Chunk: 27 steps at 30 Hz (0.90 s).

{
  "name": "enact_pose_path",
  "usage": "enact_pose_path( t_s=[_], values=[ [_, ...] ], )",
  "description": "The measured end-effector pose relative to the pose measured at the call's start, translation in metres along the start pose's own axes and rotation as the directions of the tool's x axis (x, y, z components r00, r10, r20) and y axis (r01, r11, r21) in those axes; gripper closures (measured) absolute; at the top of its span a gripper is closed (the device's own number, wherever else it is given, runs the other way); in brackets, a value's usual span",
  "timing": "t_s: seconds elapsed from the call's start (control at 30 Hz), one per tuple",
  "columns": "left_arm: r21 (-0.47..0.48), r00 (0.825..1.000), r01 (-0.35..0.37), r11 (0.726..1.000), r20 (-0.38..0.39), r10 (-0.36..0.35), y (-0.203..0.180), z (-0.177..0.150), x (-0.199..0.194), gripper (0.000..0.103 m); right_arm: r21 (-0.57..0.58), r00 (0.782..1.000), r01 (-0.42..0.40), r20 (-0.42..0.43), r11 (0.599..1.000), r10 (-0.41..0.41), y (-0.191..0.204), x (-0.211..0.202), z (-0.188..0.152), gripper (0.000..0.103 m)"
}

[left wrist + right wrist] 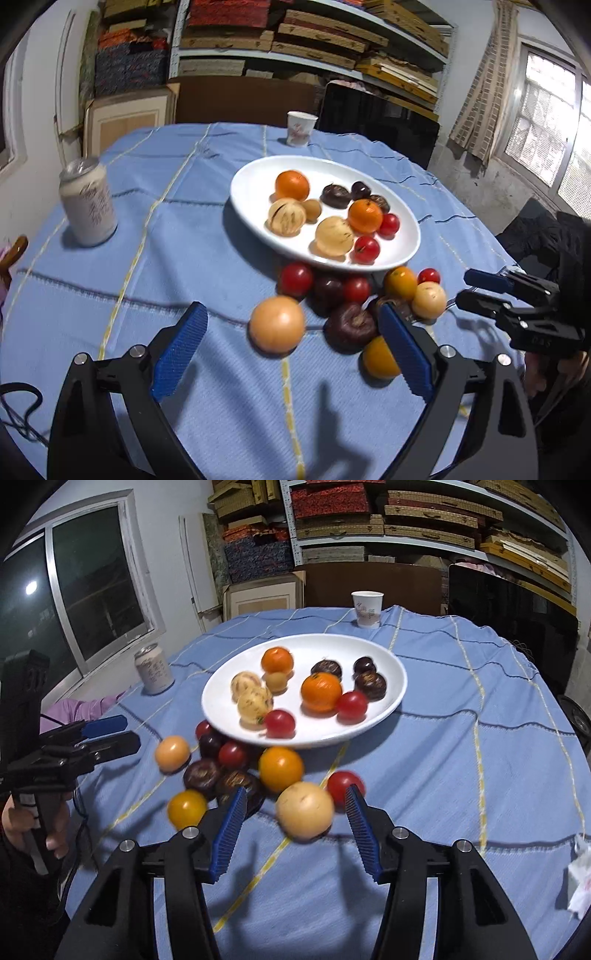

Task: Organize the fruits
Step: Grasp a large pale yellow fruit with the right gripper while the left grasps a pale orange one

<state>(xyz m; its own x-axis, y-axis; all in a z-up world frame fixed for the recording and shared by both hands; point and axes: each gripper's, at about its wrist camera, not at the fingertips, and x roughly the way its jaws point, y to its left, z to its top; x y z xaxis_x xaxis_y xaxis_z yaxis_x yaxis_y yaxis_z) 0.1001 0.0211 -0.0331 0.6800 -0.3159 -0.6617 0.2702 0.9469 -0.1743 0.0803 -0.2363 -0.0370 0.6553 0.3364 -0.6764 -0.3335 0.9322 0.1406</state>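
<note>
Left gripper [291, 332] jaws spread wide, nothing clamped; a pale tan round fruit [277, 323] sits on the cloth between the blue pads, clear of both. The right-side pad [404, 350] stands in front of a yellow-orange fruit [378, 360] and a dark brown fruit [349, 326]; whether it touches them cannot be told. Right gripper [295, 814] is about half open, empty; a pale yellow round fruit [304, 810] lies between its pads with a gap on each side, and a red tomato [341, 782] sits just behind the right-hand pad. In the left wrist view the right gripper enters from the right edge, near the loose pile. Loose pile on the blue tablecloth [184, 229] just in front of the plate: red tomatoes, dark brown fruits, an orange [280, 768] and a small yellow fruit [186, 808], mostly touching one another. The white oval plate [258, 170] near the table's middle already holds two oranges, two pale striped fruits, a small tan fruit, three dark brown fruits and two red tomatoes. A drink can [88, 203] stands upright left of the plate, well apart; a paper cup [301, 127] stands at the far edge. Stacked boxes fill the shelves [314, 37] behind. Right wrist view is motion-blurred.
</note>
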Motion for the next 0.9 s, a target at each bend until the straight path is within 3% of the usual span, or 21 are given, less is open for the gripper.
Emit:
enact_pose_path(
  t_s=[0.17,0.57,0.9],
  values=[
    [-0.055,1.0,0.001,0.999,-0.009,-0.001,0.015,-0.011,0.002,0.011,-0.022,0.999,0.012,-0.047,1.0,-0.013,0.016,0.012,-0.016,0.047],
    [-0.084,1.0,0.001,0.996,0.018,0.0,0.022,-0.014,-0.004,0.011,0.067,0.986,0.108,-0.132,0.992,-0.098,0.006,0.045,-0.005,0.048],
    [-0.059,1.0,-0.01,0.998,0.013,0.01,0.017,-0.015,-0.002,0.011,0.116,0.986,0.096,-0.144,0.988,-0.079,-0.003,0.055,-0.003,0.048]
  ],
)
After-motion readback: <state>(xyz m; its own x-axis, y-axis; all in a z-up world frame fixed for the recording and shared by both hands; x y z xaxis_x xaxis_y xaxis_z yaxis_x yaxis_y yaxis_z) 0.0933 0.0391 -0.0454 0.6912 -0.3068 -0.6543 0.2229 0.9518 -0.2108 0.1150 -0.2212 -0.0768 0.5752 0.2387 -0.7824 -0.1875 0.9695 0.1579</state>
